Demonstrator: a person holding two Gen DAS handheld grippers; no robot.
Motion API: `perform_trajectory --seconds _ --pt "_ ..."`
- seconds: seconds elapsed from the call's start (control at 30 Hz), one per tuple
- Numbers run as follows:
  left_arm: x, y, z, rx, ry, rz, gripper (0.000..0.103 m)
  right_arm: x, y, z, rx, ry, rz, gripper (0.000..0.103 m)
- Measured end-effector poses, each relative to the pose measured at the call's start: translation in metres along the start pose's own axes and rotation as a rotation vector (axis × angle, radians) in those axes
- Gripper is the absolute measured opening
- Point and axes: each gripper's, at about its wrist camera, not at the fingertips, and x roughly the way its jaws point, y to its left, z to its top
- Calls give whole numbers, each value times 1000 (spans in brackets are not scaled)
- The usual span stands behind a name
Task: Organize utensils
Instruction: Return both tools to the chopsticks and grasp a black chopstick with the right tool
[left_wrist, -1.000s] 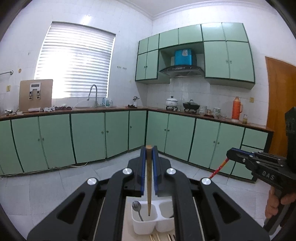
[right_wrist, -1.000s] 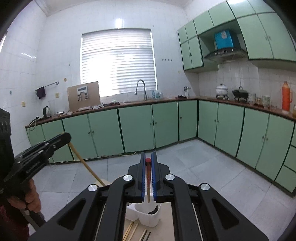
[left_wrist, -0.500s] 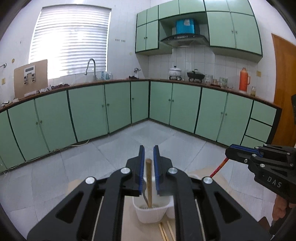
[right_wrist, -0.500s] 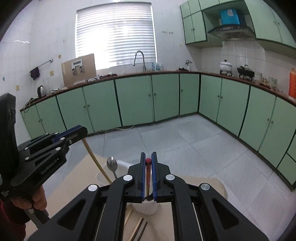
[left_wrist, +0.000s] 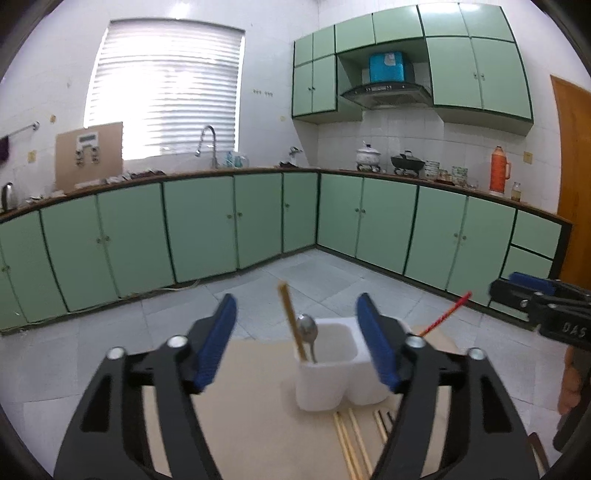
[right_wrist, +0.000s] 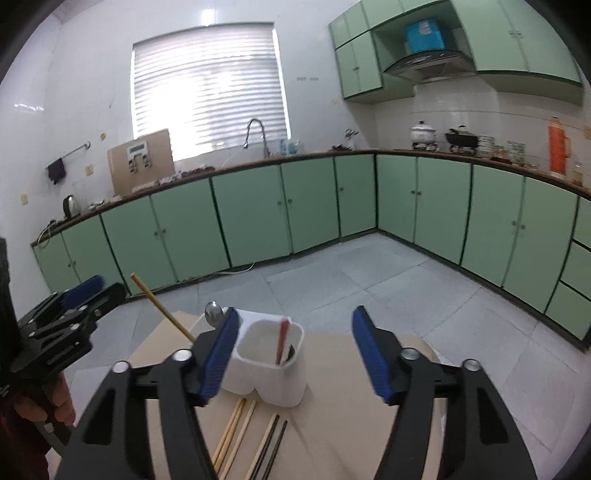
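A white two-compartment utensil holder (left_wrist: 327, 373) (right_wrist: 267, 365) stands on a light wooden table (left_wrist: 255, 417). One compartment holds a bamboo chopstick (left_wrist: 291, 325) (right_wrist: 162, 310) and a metal spoon (left_wrist: 307, 328) (right_wrist: 213, 313). The other holds a red-tipped chopstick (right_wrist: 282, 341) (left_wrist: 445, 314). My left gripper (left_wrist: 297, 339) is open and empty, just behind the holder. My right gripper (right_wrist: 291, 354) is open and empty around the holder's near compartment. Several loose chopsticks (right_wrist: 247, 439) (left_wrist: 354, 439) lie on the table in front of the holder.
The table's far edge (right_wrist: 332, 338) drops to a grey tiled floor. Green kitchen cabinets (left_wrist: 207, 229) line the walls, with a sink tap (left_wrist: 207, 144), pots and an orange thermos (left_wrist: 498, 170) on the counter.
Both grippers have opened and let go of their chopsticks, which now stand in the holder. Both grippers have drawn back from the holder.
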Motion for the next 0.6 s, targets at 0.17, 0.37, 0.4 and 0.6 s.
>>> perform_trajectory --seconds 0.17,0.37,0.4,0.6 --pt "-30 -5 -33 39 -4 51 84 -24 0 -44 1 -22 -78 90" --pt "-43 -11 -79 57 88 41 88 -30 1 -94 46 39 -104 97" --pt "-44 -11 -87 59 115 40 88 -30 1 -103 51 56 -108 97" --pt "-49 -6 -127 50 235 21 88 -37 6 -149 61 147 -111 97"
